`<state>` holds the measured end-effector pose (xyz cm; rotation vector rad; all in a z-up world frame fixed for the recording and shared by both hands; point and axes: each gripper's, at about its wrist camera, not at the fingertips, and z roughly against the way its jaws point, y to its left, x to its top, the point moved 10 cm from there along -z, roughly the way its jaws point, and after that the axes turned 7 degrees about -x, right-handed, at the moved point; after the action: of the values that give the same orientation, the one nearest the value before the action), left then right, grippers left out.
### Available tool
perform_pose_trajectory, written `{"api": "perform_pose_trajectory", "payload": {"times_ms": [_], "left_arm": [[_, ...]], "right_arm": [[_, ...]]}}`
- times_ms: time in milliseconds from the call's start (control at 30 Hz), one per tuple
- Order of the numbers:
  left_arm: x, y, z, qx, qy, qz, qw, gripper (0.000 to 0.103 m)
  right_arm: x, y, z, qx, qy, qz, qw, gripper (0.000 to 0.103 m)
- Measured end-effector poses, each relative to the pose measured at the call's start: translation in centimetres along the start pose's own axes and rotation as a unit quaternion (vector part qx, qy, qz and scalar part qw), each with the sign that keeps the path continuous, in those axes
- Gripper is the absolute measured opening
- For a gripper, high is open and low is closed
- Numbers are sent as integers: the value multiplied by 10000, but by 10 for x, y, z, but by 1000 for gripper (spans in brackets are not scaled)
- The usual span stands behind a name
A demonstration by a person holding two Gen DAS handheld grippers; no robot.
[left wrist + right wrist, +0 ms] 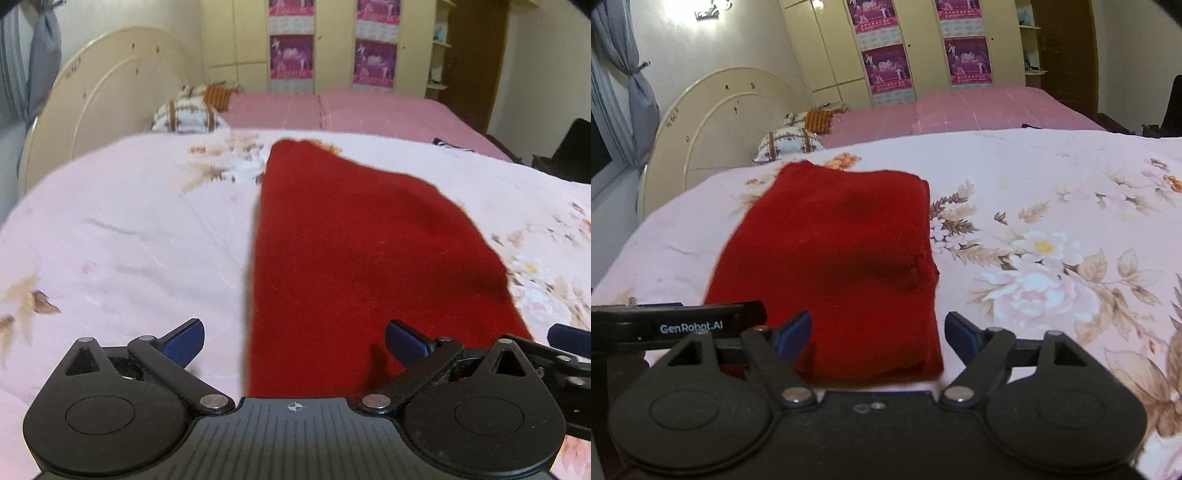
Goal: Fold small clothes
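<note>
A red knit garment (362,240) lies folded flat on the pink floral bedspread (129,229), running away from me. My left gripper (294,341) is open, its blue pads straddling the garment's near left edge, just above it. In the right wrist view the same garment (831,258) shows a thicker folded layer on its right side. My right gripper (877,334) is open over the garment's near right corner and holds nothing. The left gripper's body (676,325) shows at the left of the right wrist view; the right gripper's finger (569,336) shows at the right of the left wrist view.
A cream rounded headboard (99,110) and patterned pillows (188,114) are at the far left. A second bed with a pink sheet (332,107) lies behind. Wardrobes with purple posters (291,55) line the back wall. The bedspread (1052,221) extends to the right.
</note>
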<state>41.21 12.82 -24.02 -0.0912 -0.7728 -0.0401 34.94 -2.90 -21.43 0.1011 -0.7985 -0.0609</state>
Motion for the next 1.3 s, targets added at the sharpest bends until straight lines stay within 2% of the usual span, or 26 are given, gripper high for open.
{"api": "perform_pose_trajectory", "payload": {"times_ms": [33,100,200,333,400,533,700,1000,1300], "left_arm": [[0,-1,10,-29,-8,-49,10000,103],[2,-2,31,-43,-55,-141,9999,103],[4,0,66,-16,-133,-179,9998,103],[2,-2,109,-70,-147,-53,9999,103],[-1,-4,131,-25,-219,-4,9998,103],[-12,-10,174,81,-335,119,9993,103],[-34,-27,233,192,-591,344,9975,103],[-77,-55,308,350,-892,323,9949,103],[-96,-73,343,358,-1072,385,9928,103]], "right_arm": [[0,1,9,85,24,-35,10000,87],[0,2,27,273,77,-97,9995,93],[2,7,54,493,133,-86,9987,98],[-1,10,93,345,365,-136,9986,102],[-1,14,114,291,198,40,9994,102],[-3,24,161,283,-326,783,9960,102],[-9,6,220,-144,-1085,656,9918,102],[-42,-29,276,-406,-1165,412,9915,102],[-51,-41,307,-469,-1384,422,9884,102]]}}
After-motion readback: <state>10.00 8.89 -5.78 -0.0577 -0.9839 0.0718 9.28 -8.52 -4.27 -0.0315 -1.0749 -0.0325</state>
